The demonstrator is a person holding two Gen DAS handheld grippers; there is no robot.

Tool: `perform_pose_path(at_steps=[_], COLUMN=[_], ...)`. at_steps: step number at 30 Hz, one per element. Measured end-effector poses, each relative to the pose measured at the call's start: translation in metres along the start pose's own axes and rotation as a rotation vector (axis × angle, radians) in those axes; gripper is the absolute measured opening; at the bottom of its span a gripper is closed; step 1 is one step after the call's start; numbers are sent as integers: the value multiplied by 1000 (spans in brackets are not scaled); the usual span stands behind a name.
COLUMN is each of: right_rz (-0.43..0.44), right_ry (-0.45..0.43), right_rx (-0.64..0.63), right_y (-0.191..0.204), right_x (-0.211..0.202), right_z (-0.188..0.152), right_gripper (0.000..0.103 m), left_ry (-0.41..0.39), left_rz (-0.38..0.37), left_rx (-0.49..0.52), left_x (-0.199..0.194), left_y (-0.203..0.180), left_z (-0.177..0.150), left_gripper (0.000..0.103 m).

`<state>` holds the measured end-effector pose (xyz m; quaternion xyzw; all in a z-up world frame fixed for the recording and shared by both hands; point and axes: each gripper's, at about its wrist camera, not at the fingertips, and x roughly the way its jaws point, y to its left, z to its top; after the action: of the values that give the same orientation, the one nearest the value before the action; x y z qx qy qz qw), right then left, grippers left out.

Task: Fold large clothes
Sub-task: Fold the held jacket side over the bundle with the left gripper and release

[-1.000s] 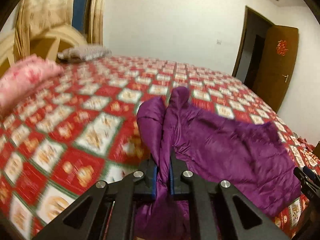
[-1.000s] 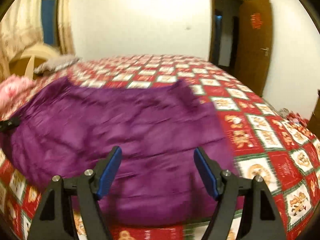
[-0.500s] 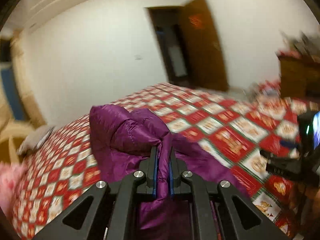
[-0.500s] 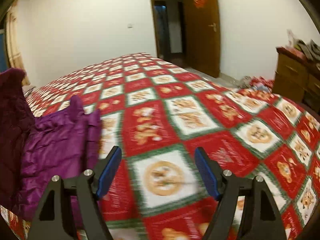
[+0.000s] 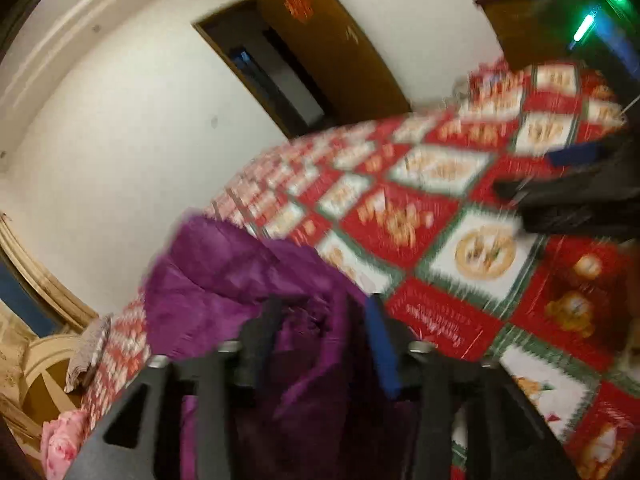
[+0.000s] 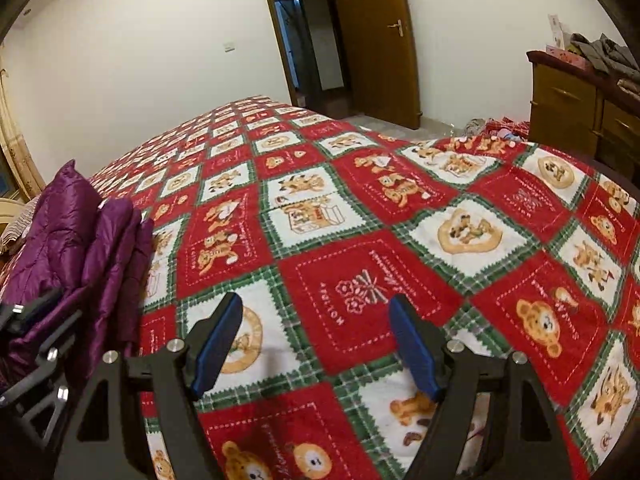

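Purple padded jacket (image 6: 76, 240): lay bunched and folded over itself at the left edge of the bed, in several puffy layers, one peak standing highest

Left gripper (image 5: 320, 332): jaws just opened, standing apart, jacket (image 5: 248, 280) cloth loose in the gap, no pad pressing on it; picture strongly tilted and blurred; seen also at the left border of the right wrist view (image 6: 32, 320), just beside the jacket

Right gripper (image 6: 316, 344): jaws spread wide, blue pads (image 6: 218, 344) bare, nothing between them; hung over the red, white and green patchwork bedspread (image 6: 400, 216), well clear of the jacket; dark blurred shape with a blue pad at the right border of the left wrist view (image 5: 580, 184)

Bedspread: covered the whole bed, printed with bears and tigers in squares

Brown door (image 6: 376, 40): stood open at the far wall, red paper ornament near its top

Wooden dresser (image 6: 580, 108): beyond the right edge of the bed, clothes piled on top

Pink floral bundle (image 5: 60, 440): near the far left corner, by a cream headboard (image 5: 44, 372)
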<state>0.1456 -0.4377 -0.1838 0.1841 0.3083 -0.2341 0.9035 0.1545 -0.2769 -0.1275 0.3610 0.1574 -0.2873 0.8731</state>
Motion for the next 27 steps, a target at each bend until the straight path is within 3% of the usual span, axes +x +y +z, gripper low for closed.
perform_pose_path(at_steps=[1, 2, 4, 5, 7, 9, 11, 15, 17, 21, 24, 27], right_rz=[-9, -19, -30, -30, -10, 13, 42, 97, 125, 121, 89, 87], right_ry=[-1, -6, -24, -31, -42, -63, -83, -82, -43, 75, 107, 122], right_rx=[-11, -26, -56, -66, -91, -130, -197, -322, -342, -293, -275, -237], right_y=[4, 8, 18, 24, 40, 66, 106, 192, 233, 282, 288, 268], right_x=[0, -2, -7, -9, -17, -27, -38, -42, -31, 10, 36, 56], right_z=[5, 9, 21, 28, 47, 68, 89, 113, 118, 119, 109, 95], right_gripper=[79, 79, 79, 79, 78, 77, 71, 65, 55, 53, 53, 52], left_ry=[-25, -47, -105, -93, -39, 55, 165, 303, 325, 352, 361, 363], left_rz=[-12, -11, -7, 7, 59, 164, 273, 395, 421, 421, 381, 331], left_rx=[-18, -33, -92, -129, -216, -332, -431, -681, -752, -787, -767, -736], left_x=[-14, -24, -47, -49, -41, -19, 6, 46, 61, 96, 122, 147], left_y=[7, 14, 40, 56, 91, 139, 182, 252, 266, 273, 266, 248], left_z=[4, 7, 12, 12, 6, -10, -30, -66, -71, -70, -69, -64], left_gripper=[82, 91, 91, 91, 92, 92, 92, 92, 92, 92, 92, 92])
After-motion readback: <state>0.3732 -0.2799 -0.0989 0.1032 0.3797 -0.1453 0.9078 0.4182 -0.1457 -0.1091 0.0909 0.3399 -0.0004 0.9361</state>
